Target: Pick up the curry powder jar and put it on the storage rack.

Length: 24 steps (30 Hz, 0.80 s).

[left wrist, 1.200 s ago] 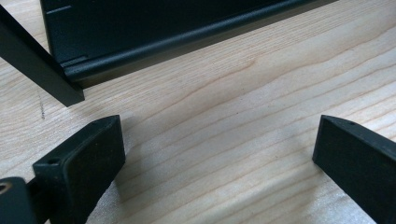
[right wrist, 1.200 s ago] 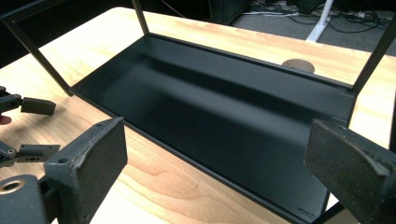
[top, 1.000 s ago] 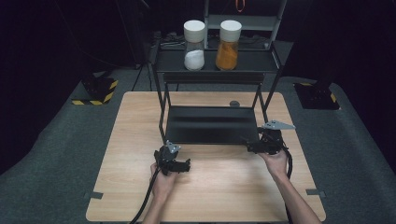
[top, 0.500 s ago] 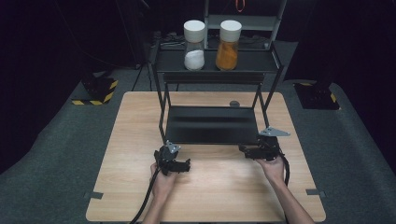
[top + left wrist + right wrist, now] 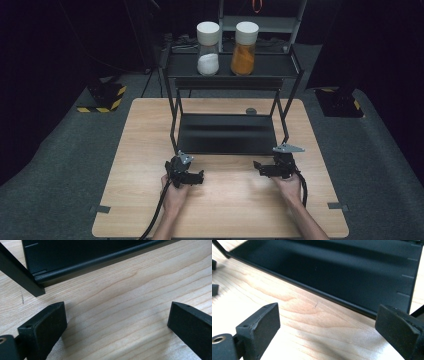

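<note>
I hold the left tool (image 5: 192, 176) and the right tool (image 5: 264, 168) low over the tabletop (image 5: 225, 205), both with jaws spread wide and empty. Just ahead of both tools sits the black rack (image 5: 227, 134), its lower tray nearest them. Two jars (image 5: 208, 41) stand on its upper shelf, well beyond.
</note>
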Available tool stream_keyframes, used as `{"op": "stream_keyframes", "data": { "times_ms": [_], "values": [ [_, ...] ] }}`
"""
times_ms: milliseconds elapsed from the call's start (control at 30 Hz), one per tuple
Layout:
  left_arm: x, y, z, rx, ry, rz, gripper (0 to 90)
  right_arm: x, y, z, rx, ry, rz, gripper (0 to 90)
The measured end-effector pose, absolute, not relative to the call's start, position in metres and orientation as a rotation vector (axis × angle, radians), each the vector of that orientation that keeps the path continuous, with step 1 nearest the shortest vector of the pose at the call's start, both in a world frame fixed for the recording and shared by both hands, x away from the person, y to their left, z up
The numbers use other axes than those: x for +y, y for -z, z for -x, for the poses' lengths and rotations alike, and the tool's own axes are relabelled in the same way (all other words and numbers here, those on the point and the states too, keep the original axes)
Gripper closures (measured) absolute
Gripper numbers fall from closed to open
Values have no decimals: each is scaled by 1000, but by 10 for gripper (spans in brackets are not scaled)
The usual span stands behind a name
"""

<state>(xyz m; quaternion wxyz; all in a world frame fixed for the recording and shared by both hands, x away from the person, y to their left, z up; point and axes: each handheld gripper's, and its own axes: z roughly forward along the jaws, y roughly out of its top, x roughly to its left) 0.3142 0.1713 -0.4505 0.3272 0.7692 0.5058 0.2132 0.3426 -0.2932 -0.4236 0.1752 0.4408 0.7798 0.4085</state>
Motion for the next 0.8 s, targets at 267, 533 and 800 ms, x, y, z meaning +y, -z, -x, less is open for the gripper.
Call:
{"op": "stream_keyframes", "data": {
  "times_ms": [267, 533, 800],
  "values": [
    [171, 450, -314, 1325, -559, -2015, 20, -289, 435, -341, 2223, -1130, -1270, 55],
    [171, 451, -314, 1325, -559, -2014, 21, -280, 444, -341, 2255, -1067, -1273, 47],
    [171, 451, -314, 1325, -559, -2014, 21, -263, 446, -337, 2265, -961, -1221, 55]
  ]
}}
